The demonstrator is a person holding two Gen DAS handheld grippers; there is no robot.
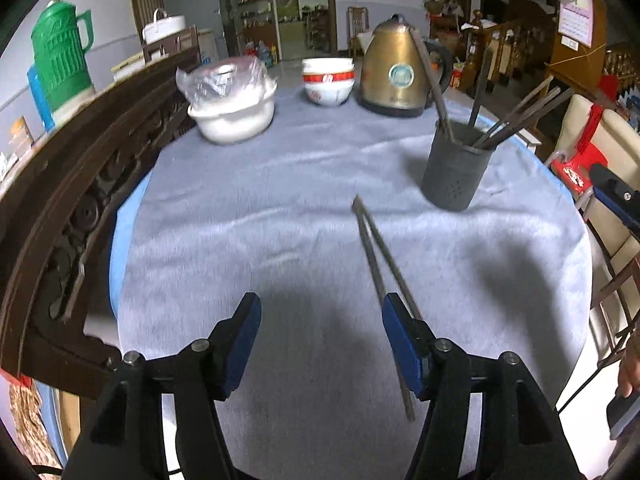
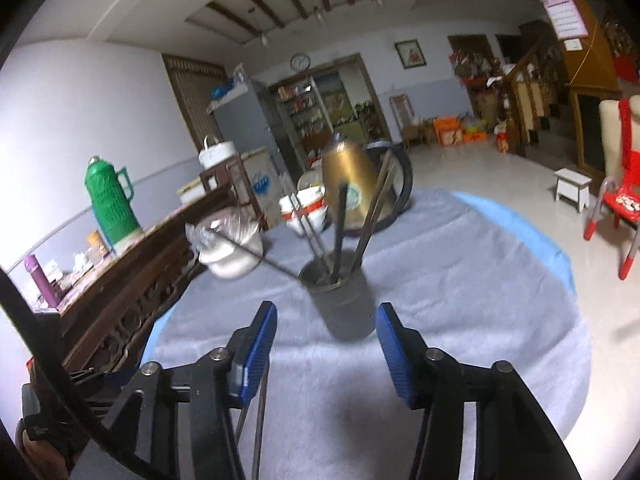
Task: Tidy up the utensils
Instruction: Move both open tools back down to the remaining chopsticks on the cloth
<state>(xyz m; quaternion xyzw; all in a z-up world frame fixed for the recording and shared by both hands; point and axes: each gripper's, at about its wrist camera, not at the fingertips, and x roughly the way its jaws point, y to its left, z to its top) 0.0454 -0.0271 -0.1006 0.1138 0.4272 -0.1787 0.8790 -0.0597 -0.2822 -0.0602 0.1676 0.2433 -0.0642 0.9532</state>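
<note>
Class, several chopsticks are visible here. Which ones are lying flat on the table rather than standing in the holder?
The pair of chopsticks on the grey cloth beside the left gripper; the rest stand in the dark holder.

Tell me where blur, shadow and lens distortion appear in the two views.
Left wrist view: the bag over the pot and the chopsticks are motion-blurred; dark shadows lie on the cloth; the edges curve. Right wrist view: the holder is smeared, and the wall at left is overexposed.
</note>
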